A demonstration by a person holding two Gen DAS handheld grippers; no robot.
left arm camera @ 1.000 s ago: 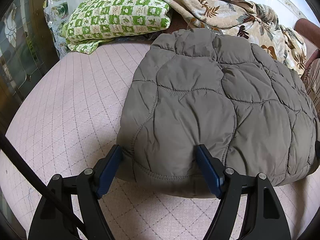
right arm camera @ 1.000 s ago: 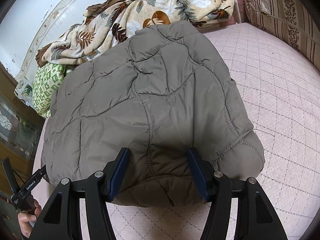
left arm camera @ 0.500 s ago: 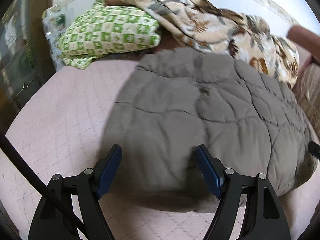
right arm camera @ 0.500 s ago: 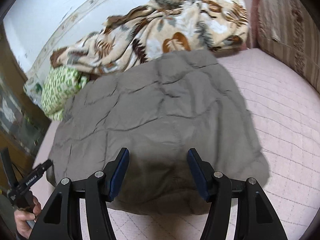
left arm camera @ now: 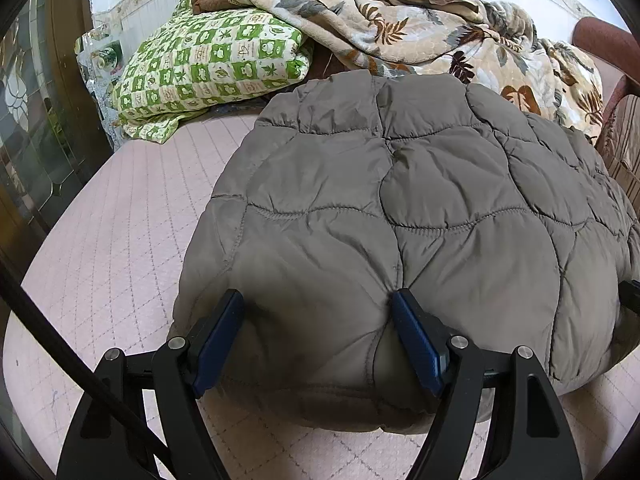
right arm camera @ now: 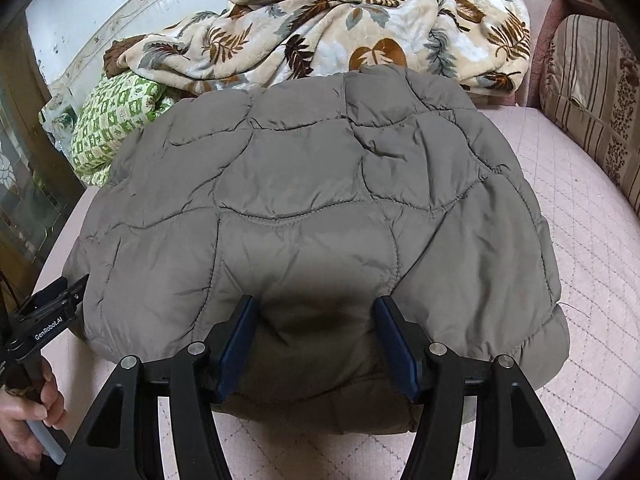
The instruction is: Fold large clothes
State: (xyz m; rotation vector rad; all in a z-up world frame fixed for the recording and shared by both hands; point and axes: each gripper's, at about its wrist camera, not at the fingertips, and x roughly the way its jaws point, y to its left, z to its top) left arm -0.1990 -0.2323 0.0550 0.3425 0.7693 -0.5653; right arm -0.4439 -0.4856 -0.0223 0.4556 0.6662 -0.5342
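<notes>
A grey quilted puffer jacket [left arm camera: 408, 216] lies folded in a thick bundle on the pink quilted bed [left arm camera: 120, 232]; it also shows in the right wrist view [right arm camera: 312, 208]. My left gripper [left arm camera: 318, 320] is open, its blue pads straddling the near left edge of the jacket. My right gripper [right arm camera: 314, 324] is open, its pads pressed against the near right edge. Neither is closed on the fabric. The left gripper also shows at the left edge of the right wrist view [right arm camera: 48, 312], held by a hand.
A green checked pillow [left arm camera: 208, 68] and a leaf-print blanket [left arm camera: 420, 28] lie piled behind the jacket. A striped cushion [right arm camera: 592, 96] and red sofa arm stand at the right. A glass-panelled door [left arm camera: 24, 128] is at the left.
Both grippers pulled back and lifted half a second ago, then came forward again onto the jacket's near edge. The jacket stayed folded in place. Both grippers stayed open.
</notes>
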